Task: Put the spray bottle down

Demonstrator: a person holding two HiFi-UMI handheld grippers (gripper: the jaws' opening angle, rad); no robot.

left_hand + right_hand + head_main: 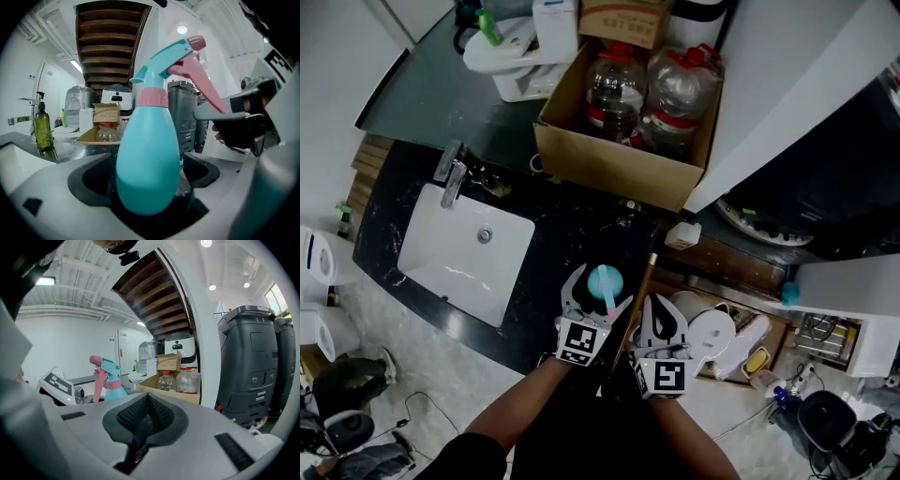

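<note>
A teal spray bottle (147, 154) with a pink collar and pink trigger stands upright between the jaws of my left gripper (150, 176). The jaws are spread wide and a thin gap shows at each dark pad (199, 171); the bottle's base is hidden behind the gripper body. In the head view the left gripper (598, 292) brackets the bottle (606, 281) over the black counter (534, 244). My right gripper (662, 314) sits just to its right, pads (140, 416) pressed together with nothing between them. In the right gripper view the bottle (110, 383) shows at the left.
A white sink (464, 253) with a faucet (450, 173) lies to the left. A cardboard box (623, 155) of large plastic bottles stands behind. A wooden stick (639, 291) runs between the grippers. White dishes (712, 333) sit at the right. A green soap bottle (42, 129) is by the sink.
</note>
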